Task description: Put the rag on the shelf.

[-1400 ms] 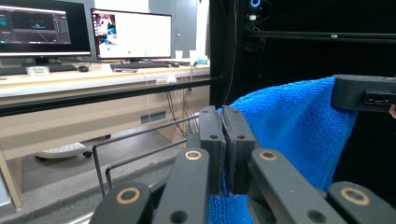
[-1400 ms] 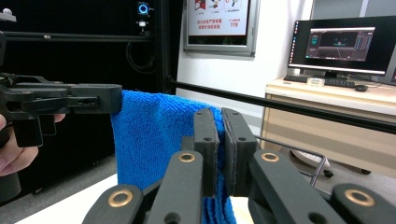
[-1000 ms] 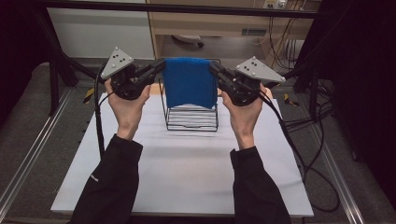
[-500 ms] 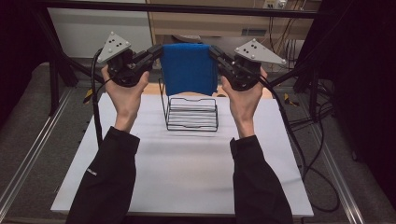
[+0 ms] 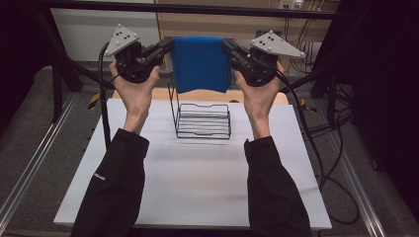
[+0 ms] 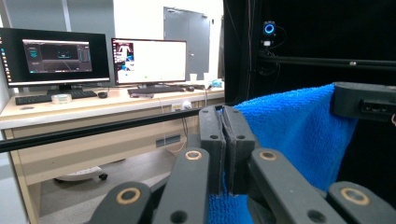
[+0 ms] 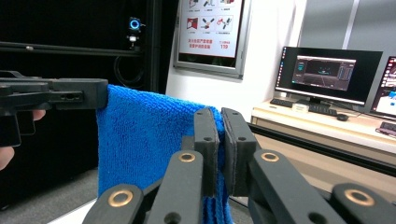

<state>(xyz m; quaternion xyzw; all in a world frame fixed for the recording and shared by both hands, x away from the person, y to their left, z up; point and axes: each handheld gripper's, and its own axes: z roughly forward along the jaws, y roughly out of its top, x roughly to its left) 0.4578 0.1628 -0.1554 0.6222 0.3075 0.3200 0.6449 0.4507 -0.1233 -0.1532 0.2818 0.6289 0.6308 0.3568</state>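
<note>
**Blue towel held taut between two grippers above a wire rack**

Grippers first: the left gripper (image 5: 165,48) and the right gripper (image 5: 230,48) are each clamped on an upper corner of a blue terry-cloth towel (image 5: 201,64), jaws pressed together on the fabric. In the left gripper view the two black jaws of the left gripper (image 6: 227,135) meet with a fold of the blue terry-cloth towel (image 6: 299,135) pinched between them; the right gripper view shows the same for the right gripper (image 7: 219,140), with the towel (image 7: 140,140) draped to its left.

Ordered by size:

- White rectangular table top (image 5: 197,187): carries the rack; the person's black-sleeved forearms reach over it from the near edge.
- Towel: hangs as a flat sheet between the two grippers, its upper edge stretched level, its lower edge free. It is held in the air, above and just behind the rack, touching neither the rack's base nor the table.
- Black wire rack (image 5: 203,121): stands upright near the far middle of the table, with a ribbed base and a tall wire upright at its left side.
- Left hand (image 5: 134,91) and right hand (image 5: 256,94): raised, one at each side of the towel, well apart.
- Grey three-cornered plates (image 5: 123,39) (image 5: 275,44): one on top of each gripper.
</note>
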